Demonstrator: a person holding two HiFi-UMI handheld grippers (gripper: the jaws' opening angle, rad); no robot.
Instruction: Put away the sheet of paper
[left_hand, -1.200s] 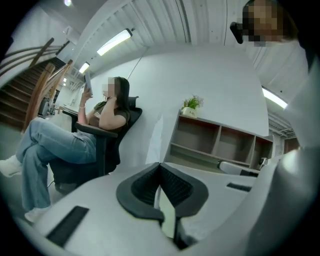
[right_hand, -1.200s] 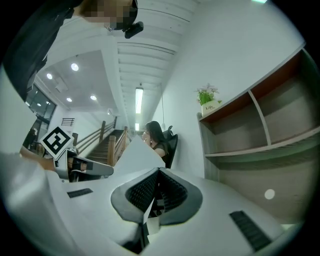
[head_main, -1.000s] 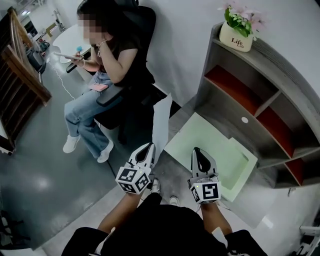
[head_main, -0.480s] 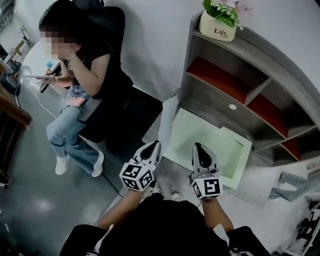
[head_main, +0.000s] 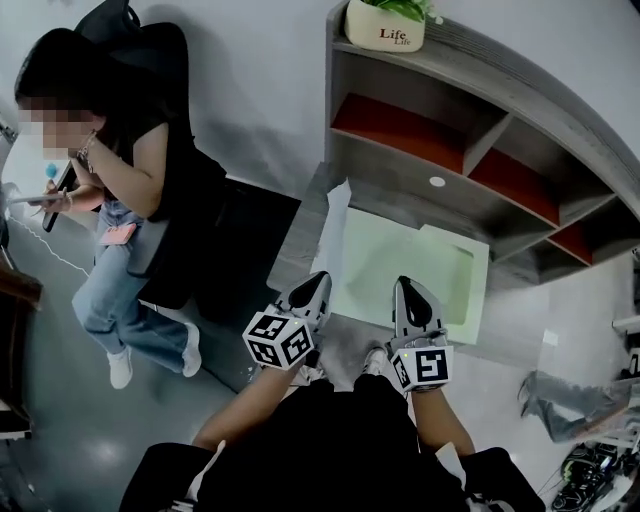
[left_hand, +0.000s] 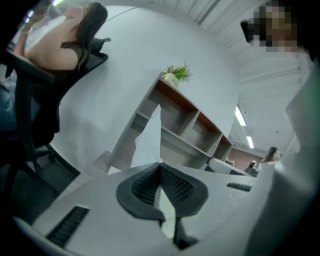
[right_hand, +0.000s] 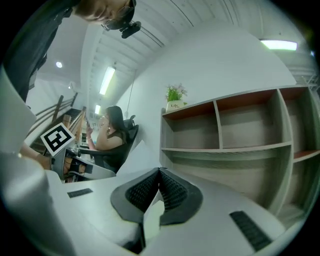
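white sheet of paper (head_main: 334, 238) stands upright beside the green mat (head_main: 410, 270), pinched low in the left gripper's (head_main: 321, 280) closed jaws, likely for carrying to the shelf unit (head_main: 480, 62); the right gripper (head_main: 405, 286) is closed on nothing.

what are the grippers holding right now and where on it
The sheet of paper, pinched along its near edge: the left gripper at the left end where it curls up, the right gripper further right.

Grey shelf unit (head_main: 470, 130) with red-backed compartments. White plant pot (head_main: 384, 25) on top of it, left end. Person (head_main: 120, 200) seated in black office chair (head_main: 205, 235) left of the shelf unit, holding phone (head_main: 40, 198).
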